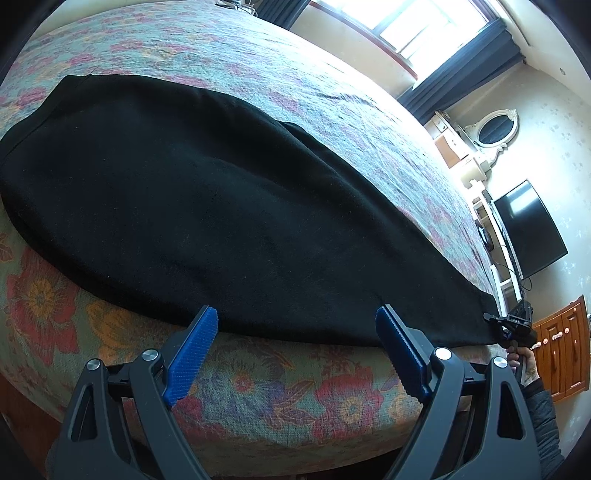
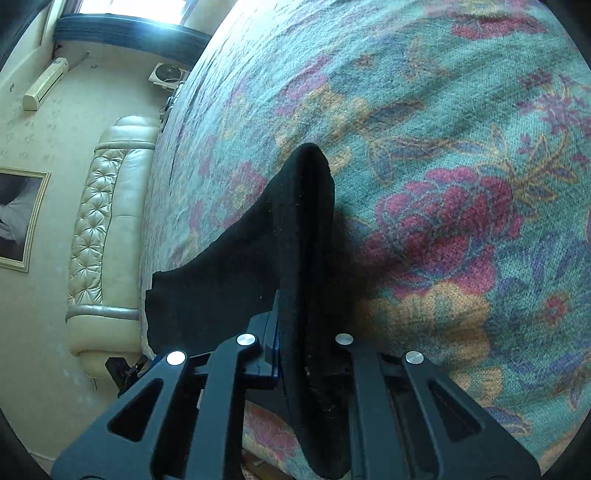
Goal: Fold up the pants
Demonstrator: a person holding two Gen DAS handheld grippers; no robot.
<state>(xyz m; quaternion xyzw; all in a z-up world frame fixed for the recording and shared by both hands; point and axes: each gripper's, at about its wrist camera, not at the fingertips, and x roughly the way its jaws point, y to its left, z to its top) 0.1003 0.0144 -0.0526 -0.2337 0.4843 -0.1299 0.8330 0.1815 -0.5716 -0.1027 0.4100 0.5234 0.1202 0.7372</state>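
Observation:
Black pants point(image 1: 221, 203) lie stretched out along the near side of a bed with a floral cover point(image 1: 258, 398). My left gripper point(image 1: 297, 312) is open at the pants' near edge, its blue pads point(image 1: 192, 354) spread wide with nothing between them. At the far right end of the pants, a hand holds my right gripper point(image 1: 515, 323). In the right wrist view my right gripper point(image 2: 306, 314) is shut on a fold of the pants point(image 2: 229, 280), and the cloth rises in a ridge that hides the fingertips. The left gripper point(image 2: 125, 369) shows small at the lower left.
A television point(image 1: 528, 229), an oval mirror point(image 1: 495, 129) and a wooden cabinet point(image 1: 561, 350) stand past the bed's right end, under a bright window point(image 1: 424, 22). A padded cream headboard point(image 2: 107, 221) and a framed picture point(image 2: 18, 218) are at the other end.

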